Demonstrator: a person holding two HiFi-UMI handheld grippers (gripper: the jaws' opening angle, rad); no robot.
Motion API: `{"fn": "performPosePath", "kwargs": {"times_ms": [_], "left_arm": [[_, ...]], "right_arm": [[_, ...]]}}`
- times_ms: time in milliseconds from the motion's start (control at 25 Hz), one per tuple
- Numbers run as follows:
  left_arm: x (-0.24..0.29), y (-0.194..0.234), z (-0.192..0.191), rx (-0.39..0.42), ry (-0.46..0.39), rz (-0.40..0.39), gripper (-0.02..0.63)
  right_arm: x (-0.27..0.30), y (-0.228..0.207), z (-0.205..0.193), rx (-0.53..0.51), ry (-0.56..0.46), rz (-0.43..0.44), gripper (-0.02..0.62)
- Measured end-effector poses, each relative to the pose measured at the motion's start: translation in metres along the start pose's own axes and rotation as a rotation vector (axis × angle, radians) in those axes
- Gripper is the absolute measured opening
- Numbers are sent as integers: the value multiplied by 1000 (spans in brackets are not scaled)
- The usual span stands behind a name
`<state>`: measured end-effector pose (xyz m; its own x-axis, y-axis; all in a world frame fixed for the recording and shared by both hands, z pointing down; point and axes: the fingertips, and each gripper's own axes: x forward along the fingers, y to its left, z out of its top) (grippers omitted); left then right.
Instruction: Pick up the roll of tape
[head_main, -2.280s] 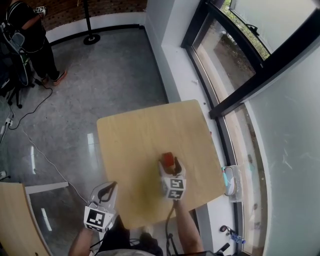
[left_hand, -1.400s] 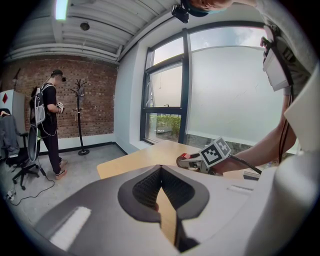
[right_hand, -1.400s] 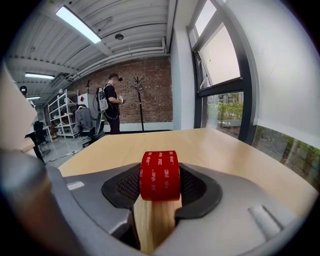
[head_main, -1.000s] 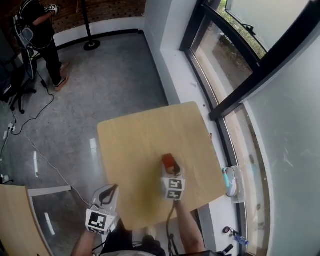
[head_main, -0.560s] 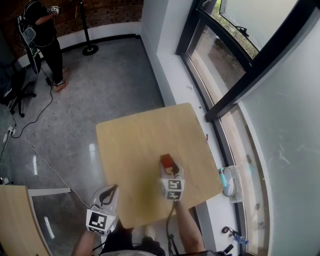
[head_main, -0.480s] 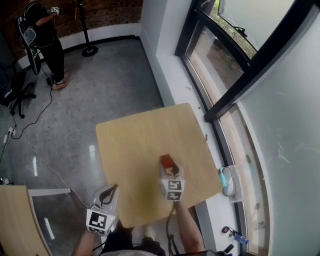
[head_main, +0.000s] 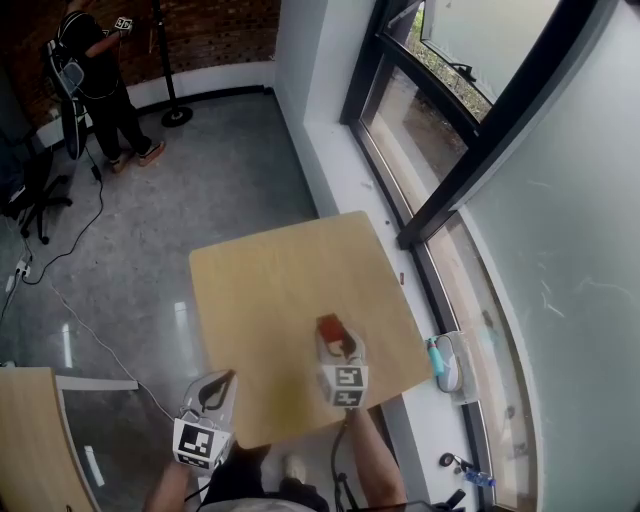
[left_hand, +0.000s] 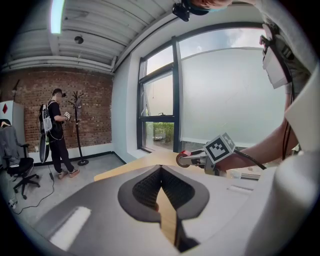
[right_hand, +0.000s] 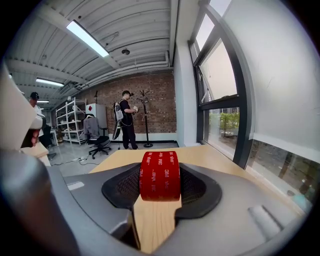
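Observation:
A red roll of tape (right_hand: 159, 187) stands on edge between the pads of my right gripper (right_hand: 160, 174), which is shut on it. In the head view this gripper (head_main: 336, 338) holds the tape (head_main: 328, 326) over the near right part of the square wooden table (head_main: 260, 280). The left gripper view shows the tape (left_hand: 182, 159) held just above the tabletop. My left gripper (head_main: 224, 376) hovers off the table's near left corner. Its jaws (left_hand: 160, 171) meet at the tips with nothing between them.
A window and white sill (head_main: 350, 170) run along the table's right side, with a small teal and white object (head_main: 445, 360) on the sill. A person (head_main: 95, 80) stands far back left near a coat stand (head_main: 165, 60). Another tabletop (head_main: 30, 440) lies at the lower left.
The right gripper has kept its hold on the tape and risen a little above the table. The left gripper has lifted slightly too. The head view has drifted.

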<state>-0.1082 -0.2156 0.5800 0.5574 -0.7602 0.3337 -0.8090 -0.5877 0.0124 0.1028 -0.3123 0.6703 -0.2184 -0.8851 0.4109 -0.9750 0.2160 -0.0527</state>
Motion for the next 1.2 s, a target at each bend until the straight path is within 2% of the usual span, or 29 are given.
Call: {"fn": "performPosePath", "kwargs": {"times_ms": [840,1200], "left_arm": [[-58,-59,35,28,-89,7,0],[-84,-78,46,48,-116,41,0]], "right_arm": [[-139,25,53,37,-162,37,209],[-198,31,68,42,-214,55,207]]}}
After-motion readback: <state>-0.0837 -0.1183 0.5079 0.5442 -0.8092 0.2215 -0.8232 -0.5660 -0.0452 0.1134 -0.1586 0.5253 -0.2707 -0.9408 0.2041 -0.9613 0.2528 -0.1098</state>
